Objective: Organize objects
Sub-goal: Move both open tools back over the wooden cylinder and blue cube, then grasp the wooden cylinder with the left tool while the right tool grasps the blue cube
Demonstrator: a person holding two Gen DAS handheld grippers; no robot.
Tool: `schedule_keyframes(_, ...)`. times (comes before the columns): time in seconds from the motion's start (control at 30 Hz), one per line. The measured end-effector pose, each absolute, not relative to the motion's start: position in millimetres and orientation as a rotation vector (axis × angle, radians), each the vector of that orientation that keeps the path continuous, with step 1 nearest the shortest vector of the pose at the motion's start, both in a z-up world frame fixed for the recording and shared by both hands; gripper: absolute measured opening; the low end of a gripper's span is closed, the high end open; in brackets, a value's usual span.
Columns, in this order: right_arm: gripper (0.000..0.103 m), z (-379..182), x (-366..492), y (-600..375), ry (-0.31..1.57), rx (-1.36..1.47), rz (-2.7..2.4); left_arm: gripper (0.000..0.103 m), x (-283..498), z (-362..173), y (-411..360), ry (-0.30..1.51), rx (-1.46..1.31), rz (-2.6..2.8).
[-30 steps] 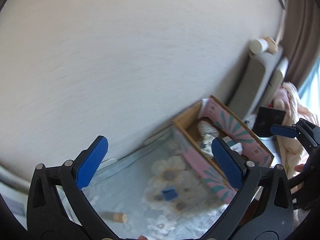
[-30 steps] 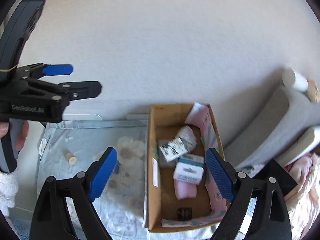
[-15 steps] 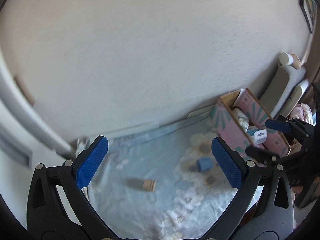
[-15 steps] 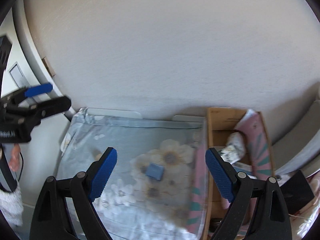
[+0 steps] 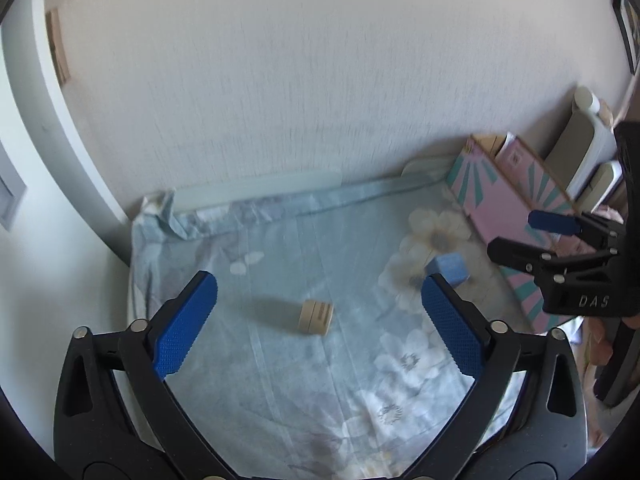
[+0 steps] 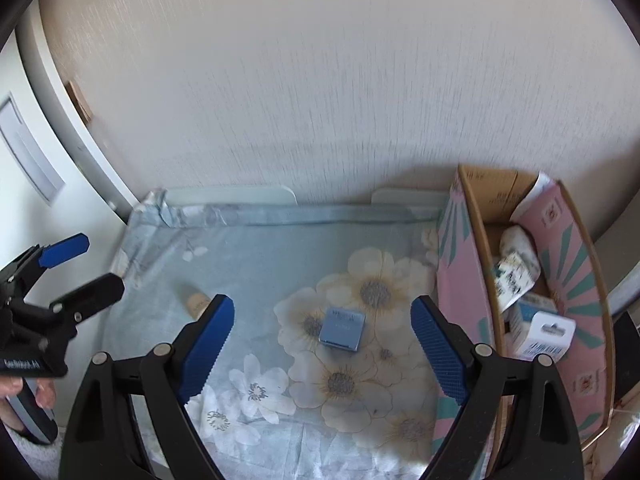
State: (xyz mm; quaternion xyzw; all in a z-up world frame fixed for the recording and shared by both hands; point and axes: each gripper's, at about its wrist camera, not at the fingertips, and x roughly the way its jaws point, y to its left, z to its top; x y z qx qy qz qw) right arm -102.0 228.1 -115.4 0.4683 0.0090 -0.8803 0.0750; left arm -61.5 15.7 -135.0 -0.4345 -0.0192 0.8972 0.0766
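Observation:
A tan wooden spool (image 5: 316,317) lies on its side on the flowered blue cloth (image 5: 320,392). My left gripper (image 5: 320,282) hovers above it; its jaws are closing but still wide, touching nothing. A small blue box (image 6: 342,328) lies flat on the cloth, and my right gripper (image 6: 322,302) hangs open above it, holding nothing. The right wrist view also shows the spool (image 6: 198,302) and the left gripper (image 6: 102,260) at far left. In the left wrist view the blue box (image 5: 448,268) and the right gripper (image 5: 512,234) are at the right.
A pink-and-teal cardboard box (image 6: 460,280) holding several packages, among them a white barcoded carton (image 6: 544,332), stands at the cloth's right edge. A wall runs close behind. A white door frame (image 5: 36,128) is at the left and grey chair backs (image 5: 580,136) at the far right.
Both grippers have come down toward the cloth and swung left, away from the cardboard box. The spool now sits under the left fingers and the blue box under the right.

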Motion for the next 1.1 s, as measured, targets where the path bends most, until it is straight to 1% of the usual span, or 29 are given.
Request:
schedule_keyframes(0.17,0.088,-149.3,-107.9,228.6,0.014,1.477,-2.66,0.089,-70.5,-183.1,17.8,-0.036,-1.406,2.624)
schedule_keyframes(0.27,0.088,-168.7,-114.2,230.1,0.006,1.518,-2.661,0.086,-75.4,-206.1,18.0,-0.051,-1.429,2.599)
schedule_keyframes(0.43,0.08,-197.0,-125.0,230.4,0.005,1.569,-2.656,0.082,-83.5,-229.7,18.1,-0.049,-1.431,2.579)
schedule_keyframes(0.5,0.076,-205.6,-129.0,228.9,0.01,1.581,-2.653,0.076,-86.5,-234.6,18.2,-0.05,-1.435,2.571)
schedule_keyframes(0.57,0.075,-214.4,-133.2,227.6,0.007,1.594,-2.65,0.075,-88.8,-239.7,18.1,-0.053,-1.434,2.569)
schedule_keyframes(0.67,0.072,-223.0,-136.4,227.0,0.004,1.607,-2.655,0.067,-91.6,-247.1,18.7,-0.058,-1.437,2.561)
schedule_keyframes(0.73,0.069,-227.3,-138.3,226.2,0.004,1.611,-2.655,0.065,-92.2,-252.1,19.3,-0.057,-1.443,2.559)
schedule_keyframes(0.87,0.062,-230.5,-139.7,225.0,0.016,1.597,-2.673,0.055,-92.0,-254.5,20.3,-0.058,-1.422,2.569)
schedule_keyframes(0.93,0.056,-231.2,-140.0,224.6,0.019,1.593,-2.674,0.047,-93.2,-255.7,22.2,-0.039,-1.418,2.573)
schedule_keyframes(0.97,0.054,-231.7,-140.3,224.3,0.022,1.591,-2.674,0.039,-93.7,-256.4,22.8,-0.03,-1.418,2.573)
schedule_keyframes(1.03,0.048,-233.1,-141.0,223.3,0.027,1.592,-2.672,0.034,-94.9,-258.3,24.7,-0.016,-1.42,2.57)
schedule_keyframes(1.07,0.046,-233.9,-141.4,222.4,0.034,1.593,-2.672,0.029,-95.9,-260.2,25.8,-0.011,-1.43,2.566)
schedule_keyframes(1.1,0.04,-234.3,-141.8,221.7,0.042,1.593,-2.674,0.026,-97.0,-261.8,26.5,-0.007,-1.44,2.561)
